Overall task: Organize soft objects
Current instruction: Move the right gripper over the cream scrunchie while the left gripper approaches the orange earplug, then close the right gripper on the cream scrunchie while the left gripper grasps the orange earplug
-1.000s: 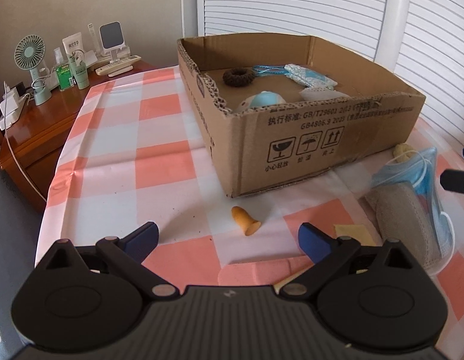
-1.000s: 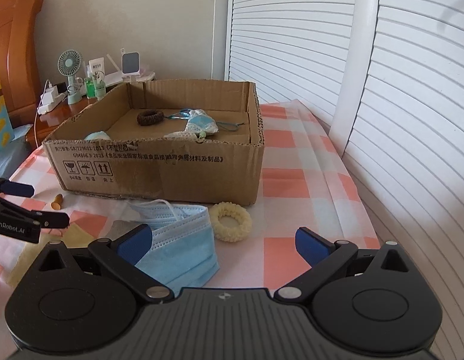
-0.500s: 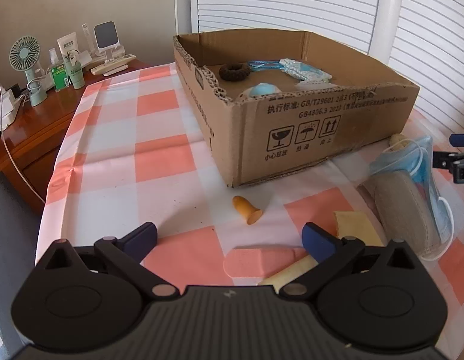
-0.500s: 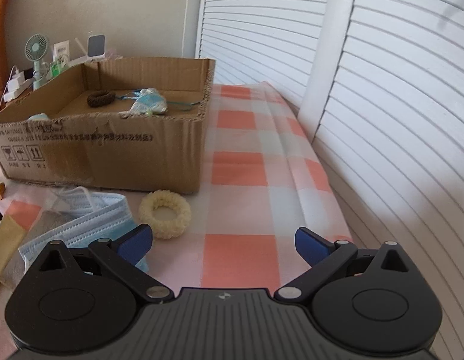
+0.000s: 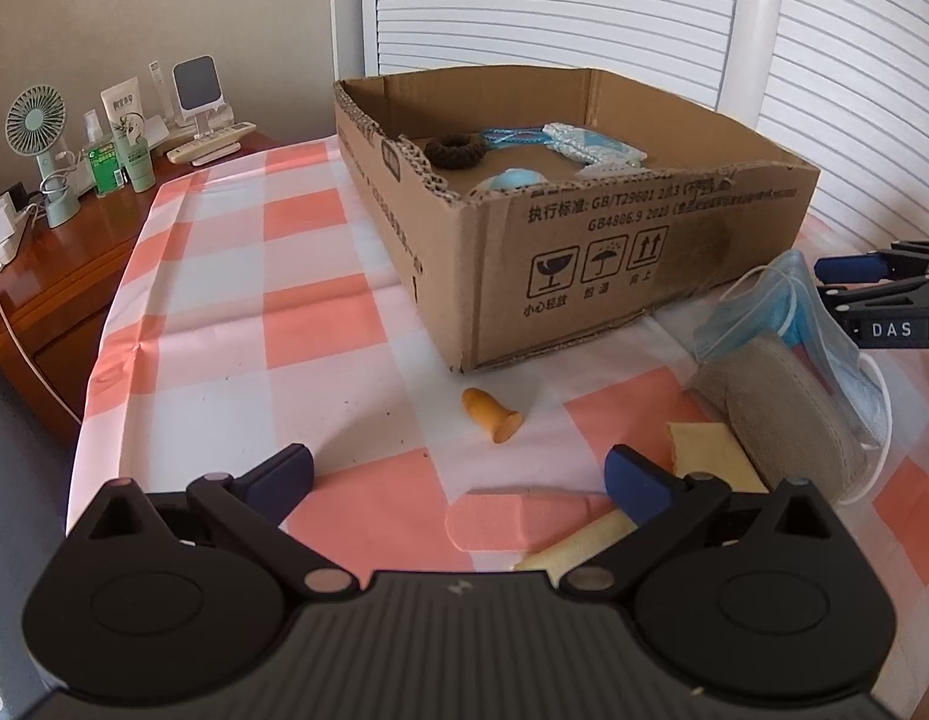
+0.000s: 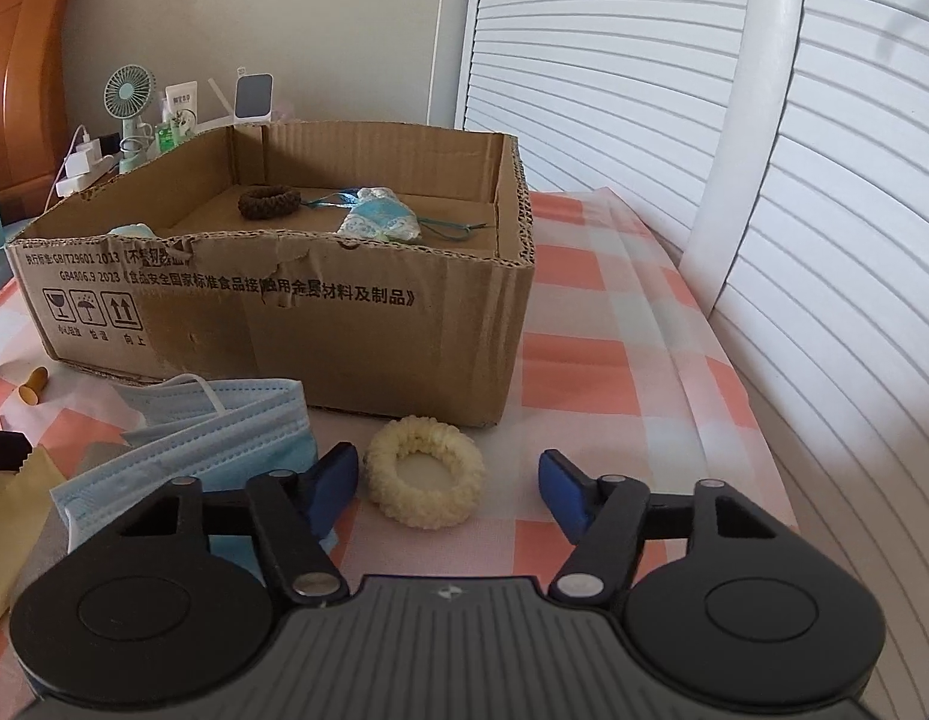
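The cardboard box (image 6: 296, 324) stands on the checked worktop (image 6: 590, 360). Just before its near wall lies the cream scrunchie (image 6: 425, 487), flat, squarely between the fingers of the right claw (image 6: 449, 489), which is closing, pads not yet touching. The left claw (image 5: 458, 477) gapes empty, farther off.

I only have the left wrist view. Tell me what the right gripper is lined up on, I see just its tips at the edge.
Observer: A cream scrunchie lies on the cloth between the right gripper pads; the jaws are closing, not yet touching it.
Operator: Report what lies beside it.
Observer: The blue face masks, just left of the scrunchie.
Operator: Say how near the box is.
Observer: The cardboard box stands directly behind the scrunchie, at its right corner.
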{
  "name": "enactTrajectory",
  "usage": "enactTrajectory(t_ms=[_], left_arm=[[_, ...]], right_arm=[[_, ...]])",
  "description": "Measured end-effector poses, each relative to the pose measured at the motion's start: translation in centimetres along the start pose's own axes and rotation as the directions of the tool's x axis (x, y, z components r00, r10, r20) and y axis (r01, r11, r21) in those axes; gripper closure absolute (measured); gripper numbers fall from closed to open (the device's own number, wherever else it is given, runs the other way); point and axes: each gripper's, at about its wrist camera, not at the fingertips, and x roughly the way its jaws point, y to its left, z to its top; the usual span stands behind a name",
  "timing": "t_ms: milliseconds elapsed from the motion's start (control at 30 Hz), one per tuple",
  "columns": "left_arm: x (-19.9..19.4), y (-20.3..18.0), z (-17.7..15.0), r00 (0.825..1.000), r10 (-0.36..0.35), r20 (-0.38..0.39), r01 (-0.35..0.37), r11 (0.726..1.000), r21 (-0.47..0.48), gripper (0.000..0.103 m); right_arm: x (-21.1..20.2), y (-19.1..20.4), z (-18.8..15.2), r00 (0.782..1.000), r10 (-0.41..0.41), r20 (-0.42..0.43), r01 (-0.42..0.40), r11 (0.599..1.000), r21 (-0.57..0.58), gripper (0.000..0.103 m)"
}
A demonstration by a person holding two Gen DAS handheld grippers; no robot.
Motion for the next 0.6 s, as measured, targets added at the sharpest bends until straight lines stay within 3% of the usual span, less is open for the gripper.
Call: enactTrajectory(t_ms=[67, 100, 333, 433, 500, 600], left_arm=[[0.0, 0.1, 0.0, 1.000, -0.005, 0.001, 0.005, 1.000, 0.005, 0.000], [-0.1, 0.1, 0.0, 1.000, -0.006, 0.002, 0.006, 1.000, 0.007, 0.000], [0.0, 0.4, 0.8, 0.998, -0.057, -0.031, 0.059, 0.994, 0.095, 0.001], [0.2, 0.2, 1.3, 0.995, -0.097, -0.037, 0.102, 0.981, 0.166, 0.007], [0.4, 0.1, 1.6, 0.988, -0.144, -0.051, 0.151, 0.972, 0.180, 0.019], [0.7, 0.1, 2.2, 0.981, -0.183, -0.063, 0.192, 0.964, 0.183, 0.023]], right_arm=[[-0.1, -0.1, 0.0, 1.000, -0.007, 0.004, 0.007, 1.000, 0.005, 0.054], [0.0, -0.2, 0.0, 1.000, -0.010, 0.005, 0.010, 1.000, 0.009, 0.056], [-0.1, -0.5, 0.0, 1.000, -0.011, 0.005, 0.011, 1.000, 0.014, 0.058], [-0.1, -0.5, 0.0, 1.000, 0.004, 0.004, -0.004, 1.000, 0.009, 0.058], [-0.1, -0.6, -0.1, 1.000, 0.008, 0.004, -0.008, 1.000, 0.007, 0.058], [-0.2, -0.7, -0.1, 1.000, 0.015, 0.005, -0.015, 1.000, 0.010, 0.058]])
